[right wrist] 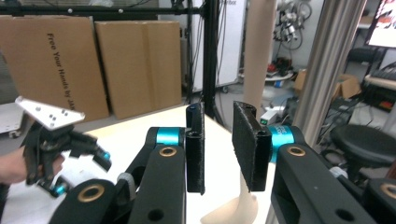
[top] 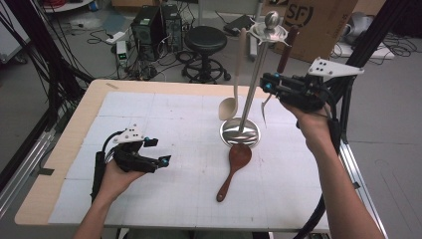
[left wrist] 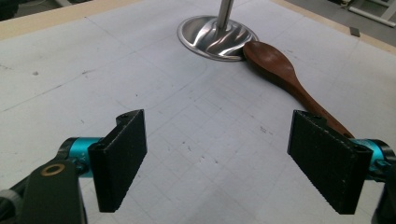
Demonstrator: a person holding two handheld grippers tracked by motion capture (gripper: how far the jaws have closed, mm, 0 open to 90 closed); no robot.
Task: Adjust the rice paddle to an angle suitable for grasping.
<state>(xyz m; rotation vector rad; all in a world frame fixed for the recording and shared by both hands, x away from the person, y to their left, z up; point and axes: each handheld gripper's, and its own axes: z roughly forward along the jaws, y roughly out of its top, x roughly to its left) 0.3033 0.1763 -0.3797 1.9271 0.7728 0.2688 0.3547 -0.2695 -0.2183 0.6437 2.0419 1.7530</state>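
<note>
In the high view the right gripper (top: 264, 83) is raised beside the utensil stand (top: 240, 132), near the dark-handled utensil (top: 287, 46) hanging from the stand's top; whether its jaws touch that handle is hard to make out, since the handle's lower part is hidden behind the gripper, and only a thin pale tip (top: 263, 110) shows below; in the right gripper view (right wrist: 219, 149) the jaws stand a little apart with nothing pressed between the pads, a blurred beige ladle (right wrist: 258, 70) and the stand's steel pole (right wrist: 329, 60) just beyond them, both cut off by the frame's upper edge; no earlier look is at hand, so the narrow gap is all that can be told; the right hand (top: 313, 124) holds the gripper roughly level, forearm rising from the lower right; the left gripper (top: 157, 152) rests low over the table (top: 164, 99) at the left, pointing towards the centre, its hand (top: 112, 179) cupped beneath; in the left gripper view (left wrist: 219, 158) the jaws are wide apart and empty; the wooden spoon (left wrist: 285, 77) lies flat on the mat, its bowl touching the stand's round base (left wrist: 210, 37), its handle end hidden behind one pad.
</note>
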